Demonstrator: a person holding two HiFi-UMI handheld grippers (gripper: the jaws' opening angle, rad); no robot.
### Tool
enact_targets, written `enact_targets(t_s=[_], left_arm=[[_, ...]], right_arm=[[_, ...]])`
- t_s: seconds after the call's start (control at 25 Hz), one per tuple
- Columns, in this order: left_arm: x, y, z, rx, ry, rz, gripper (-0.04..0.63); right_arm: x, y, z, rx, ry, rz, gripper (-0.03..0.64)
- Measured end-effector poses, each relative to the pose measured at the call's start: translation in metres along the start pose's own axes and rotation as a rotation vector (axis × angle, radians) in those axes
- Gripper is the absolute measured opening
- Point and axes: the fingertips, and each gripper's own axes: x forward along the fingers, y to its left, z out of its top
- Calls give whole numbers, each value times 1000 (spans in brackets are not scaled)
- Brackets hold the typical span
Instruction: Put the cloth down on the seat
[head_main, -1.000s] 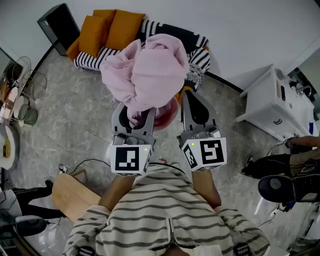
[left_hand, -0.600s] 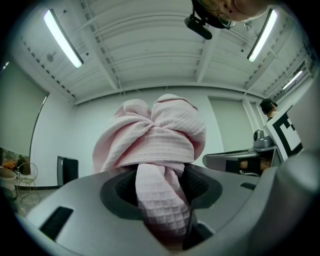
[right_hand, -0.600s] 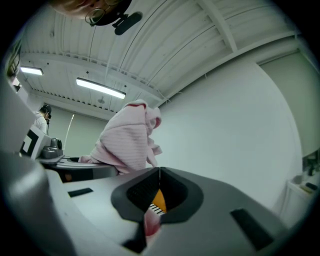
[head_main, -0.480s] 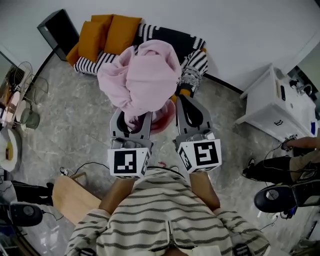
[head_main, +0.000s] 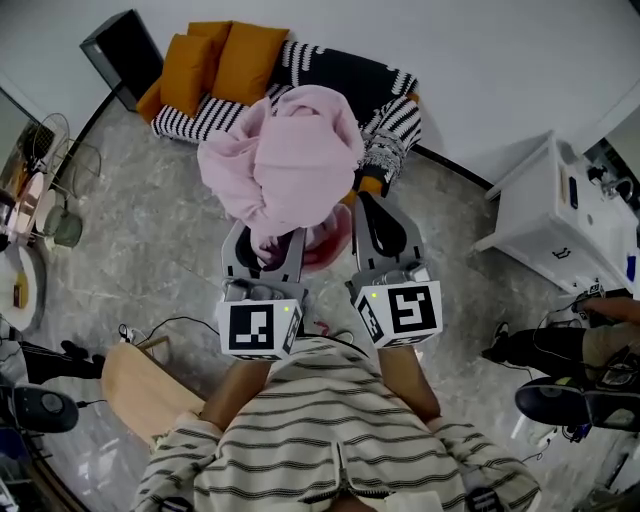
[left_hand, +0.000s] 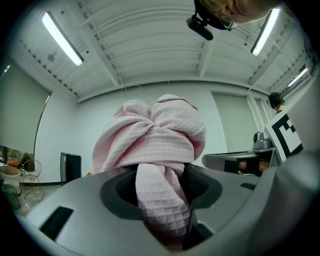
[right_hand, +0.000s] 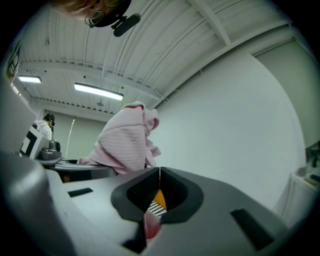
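since a second ago the pink waffle cloth (head_main: 288, 150) has barely shifted, staying bunched high above the left tool (head_main: 268, 243), while the sofa (head_main: 335, 72) has slid a touch in the head view. that tool pinches only a narrow twisted tail of the cloth, with the bulk piled beyond its jaws; the right tool (head_main: 367, 200) is pressed together on nothing, just beside it. the worry is that thin grip: a swing toward the seat could let the top-heavy bundle tug the tail free and drop it on the grey floor (head_main: 165, 235), short of the sofa (the person seems to stand back from it). the bundle also hides part of the seat from the head view, so a release aimed blind might land it on the orange cushions (head_main: 215, 62) or on the hanging end of the striped throw (head_main: 395, 130) instead.
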Motion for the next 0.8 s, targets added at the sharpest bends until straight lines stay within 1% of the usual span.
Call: enact_targets(t_s=[0.2,0.4,0.48,0.64,0.8], left_arm=[[22,5,-10,-12,2,-10,212],[34,11,-23,-26,-11,-24,212],[54,15,-26,-26,-7,-28,212],[112,33,-25,-33,9,-41,212],[150,62,-23,-40,14,-52,212]], right_arm=[[20,-8,-11,-5,17,-1,14],[31,-11,-21,-26,13,-15,14],[48,-21,-22,-30,16,-16,14],[102,-48,-15,-28,20,-28,14],[149,-51,-14,-31,29,-32,14]])
